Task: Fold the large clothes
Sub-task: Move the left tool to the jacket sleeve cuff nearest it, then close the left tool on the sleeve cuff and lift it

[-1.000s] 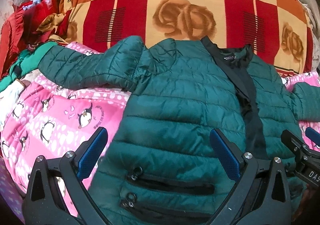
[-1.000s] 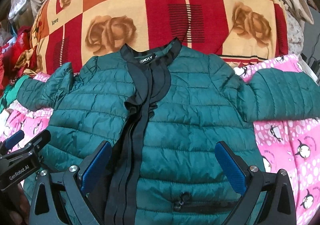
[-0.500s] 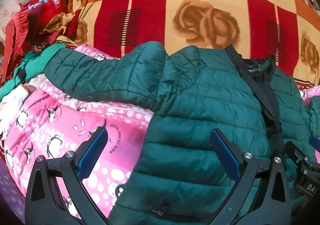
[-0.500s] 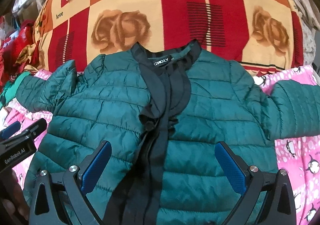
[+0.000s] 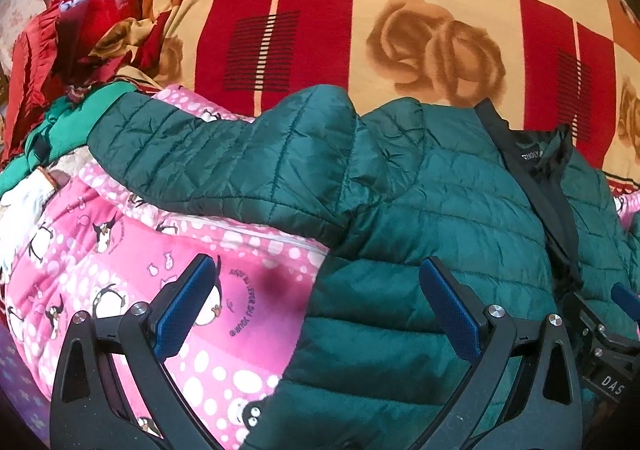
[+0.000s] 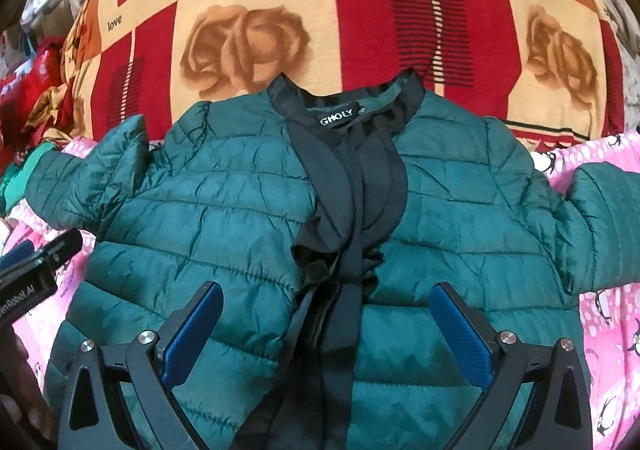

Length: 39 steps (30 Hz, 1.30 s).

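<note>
Nearest us, our left gripper (image 5: 316, 304) has its blue-padded fingers spread wide, nothing between them; one finger hangs over the pink penguin blanket (image 5: 132, 262), the other over the jacket's side edge. Our right gripper (image 6: 326, 326) is likewise spread wide & empty, fingers straddling the black front placket (image 6: 340, 282) low on the chest. In the right wrist view the left gripper's body shows at the left edge, w/ part of a hand below it; in the left wrist view the right gripper shows at the lower right edge.

The green quilted jacket (image 6: 224, 218) lies front-up, flat on the pink blanket, front closed, collar pointing away from us. Both sleeves are stretched out to the sides: left sleeve (image 5: 224, 162) runs out over the blanket toward the clothes heap, right sleeve (image 6: 600, 226) runs off toward the right edge. Black collar (image 6: 344, 106) is open at the neck, w/ a white-lettered label (image 6: 338, 118) inside reading approx "GHOLY".

Beyond the collar, a red/orange/cream checked blanket (image 6: 380, 10) w/ rose prints & the word "love" rises behind the jacket; the collar touches or overlaps its lower edge. Far left, a pile of red & green clothes (image 5: 52, 50) sits beside the sleeve end
</note>
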Each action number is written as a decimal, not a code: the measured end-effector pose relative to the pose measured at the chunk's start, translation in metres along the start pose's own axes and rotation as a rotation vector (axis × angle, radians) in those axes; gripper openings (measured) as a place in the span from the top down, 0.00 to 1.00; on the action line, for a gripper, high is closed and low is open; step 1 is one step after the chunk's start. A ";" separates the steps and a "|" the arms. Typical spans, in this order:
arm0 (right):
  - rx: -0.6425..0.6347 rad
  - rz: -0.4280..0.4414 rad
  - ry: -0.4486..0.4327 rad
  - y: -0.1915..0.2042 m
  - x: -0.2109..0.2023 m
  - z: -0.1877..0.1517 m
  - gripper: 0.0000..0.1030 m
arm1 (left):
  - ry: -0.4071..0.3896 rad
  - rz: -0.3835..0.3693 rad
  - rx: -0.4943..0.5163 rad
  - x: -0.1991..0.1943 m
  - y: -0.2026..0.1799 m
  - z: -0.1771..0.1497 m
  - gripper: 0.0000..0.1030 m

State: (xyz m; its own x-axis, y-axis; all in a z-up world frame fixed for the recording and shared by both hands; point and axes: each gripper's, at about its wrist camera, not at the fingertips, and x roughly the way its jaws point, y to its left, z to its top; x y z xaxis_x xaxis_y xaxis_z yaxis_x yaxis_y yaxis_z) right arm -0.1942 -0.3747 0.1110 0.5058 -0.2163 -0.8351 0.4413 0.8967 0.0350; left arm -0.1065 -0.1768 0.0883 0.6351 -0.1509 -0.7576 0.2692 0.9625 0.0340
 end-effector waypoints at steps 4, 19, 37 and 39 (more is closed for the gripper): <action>-0.002 0.007 0.008 0.002 0.007 0.001 0.00 | 0.000 0.014 -0.002 0.005 0.006 0.005 0.01; -0.023 0.031 0.024 0.014 0.022 0.004 0.00 | -0.026 0.095 -0.041 0.023 0.056 0.026 0.01; -0.043 0.080 0.044 0.027 0.015 -0.006 0.00 | 0.000 0.203 -0.376 0.088 0.219 0.072 0.01; -0.046 0.080 0.048 0.028 0.016 -0.006 0.00 | -0.004 0.192 -0.420 0.097 0.231 0.075 0.04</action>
State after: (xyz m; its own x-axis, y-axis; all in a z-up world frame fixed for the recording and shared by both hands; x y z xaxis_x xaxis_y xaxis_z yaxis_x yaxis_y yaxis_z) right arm -0.1781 -0.3513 0.0949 0.5010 -0.1258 -0.8562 0.3664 0.9272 0.0782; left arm 0.0716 0.0144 0.0713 0.6480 0.0390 -0.7607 -0.1695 0.9810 -0.0941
